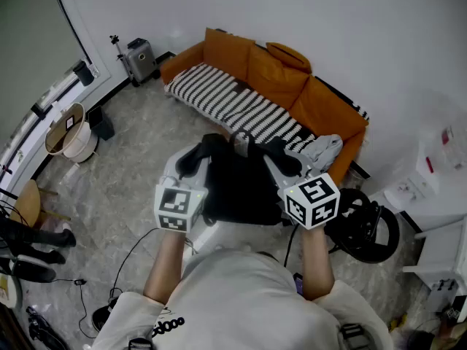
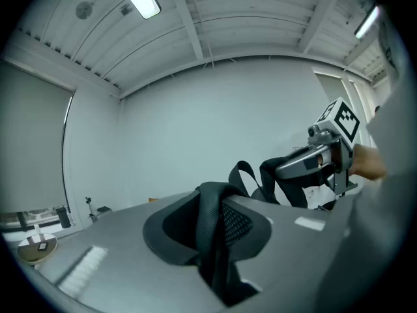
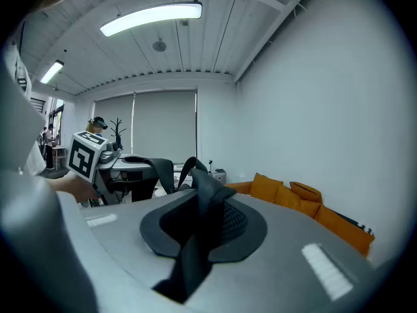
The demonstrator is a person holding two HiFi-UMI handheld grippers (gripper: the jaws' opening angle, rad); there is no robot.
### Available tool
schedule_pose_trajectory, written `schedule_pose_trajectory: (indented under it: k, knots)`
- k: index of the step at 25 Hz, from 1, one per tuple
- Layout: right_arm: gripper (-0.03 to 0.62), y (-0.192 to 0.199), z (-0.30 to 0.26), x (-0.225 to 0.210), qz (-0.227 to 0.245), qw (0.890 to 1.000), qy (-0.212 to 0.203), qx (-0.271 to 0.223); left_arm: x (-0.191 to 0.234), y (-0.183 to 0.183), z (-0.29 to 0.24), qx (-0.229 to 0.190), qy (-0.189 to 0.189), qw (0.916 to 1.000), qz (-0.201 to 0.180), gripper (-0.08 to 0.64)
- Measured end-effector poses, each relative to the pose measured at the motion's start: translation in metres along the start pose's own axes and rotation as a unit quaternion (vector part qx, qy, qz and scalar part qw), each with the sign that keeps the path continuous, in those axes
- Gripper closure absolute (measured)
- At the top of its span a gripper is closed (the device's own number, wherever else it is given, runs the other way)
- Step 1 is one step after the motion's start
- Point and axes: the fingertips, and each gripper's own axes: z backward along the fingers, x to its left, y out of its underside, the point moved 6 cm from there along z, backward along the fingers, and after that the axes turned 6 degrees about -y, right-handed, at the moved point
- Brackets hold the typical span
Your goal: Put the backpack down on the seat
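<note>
The backpack (image 1: 237, 184) hangs in the air between the two grippers, close to the person's chest, not yet on the sofa (image 1: 281, 79); the sofa lies at about 12 o'clock from the bag, with its striped blanket (image 1: 233, 104) over the seat.

The left gripper (image 1: 191, 160) is clamped on the left strap (image 2: 214, 230), and the right gripper (image 1: 286, 165) is clamped on the right strap (image 3: 199, 233). Each pair of jaws is nearly together, with only the webbing between them.

To do this step well, I judge that the bag should travel forward toward 12 o'clock until it is over the blanket, then come down level. Both grips should hold until the base bears on the cushion; letting one strap go early would probably tip the bag off the front edge. The grey cloth (image 1: 322, 150) at about 1 o'clock on the seat is best avoided, so the striped middle looks the better landing place.

The head view alone shows the bag's body and its place short of the seat, but not how the jaws stand. The gripper views settle that — padded mesh strap pinched in each. The right gripper view also shows the sofa at 3 o'clock; the left gripper view shows only a bare wall and the other gripper at 2 o'clock.
</note>
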Motion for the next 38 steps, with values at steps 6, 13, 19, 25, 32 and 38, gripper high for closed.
schedule_pose_trajectory:
  k: [6,13,19,25,32,38]
  knots:
    - [0.548,0.004,0.004,0.002,-0.007,1.0,-0.006,0.0,-0.004,0.001,0.005,0.004,0.001,1.0,0.004,0.505]
    - [0.546,0.003,0.001,0.005,-0.025,0.999,-0.021,-0.009,-0.002,0.001,0.011,0.006,-0.007,0.9999,0.006,0.505]
    - [0.546,-0.002,-0.004,-0.001,-0.021,0.999,-0.034,-0.014,0.0,-0.002,0.007,0.001,-0.022,0.9998,0.005,0.505]
    - [0.545,-0.002,-0.015,-0.012,-0.035,0.998,-0.05,-0.009,0.002,0.002,0.0,0.007,-0.039,0.9992,0.006,0.505]
    - [0.545,0.004,-0.033,-0.029,-0.042,0.997,-0.063,0.003,0.008,0.013,-0.019,0.023,-0.044,0.9986,0.015,0.505]
    - [0.545,0.002,-0.059,-0.054,-0.041,0.997,-0.062,0.006,0.023,0.02,-0.055,0.024,-0.038,0.9988,0.021,0.505]
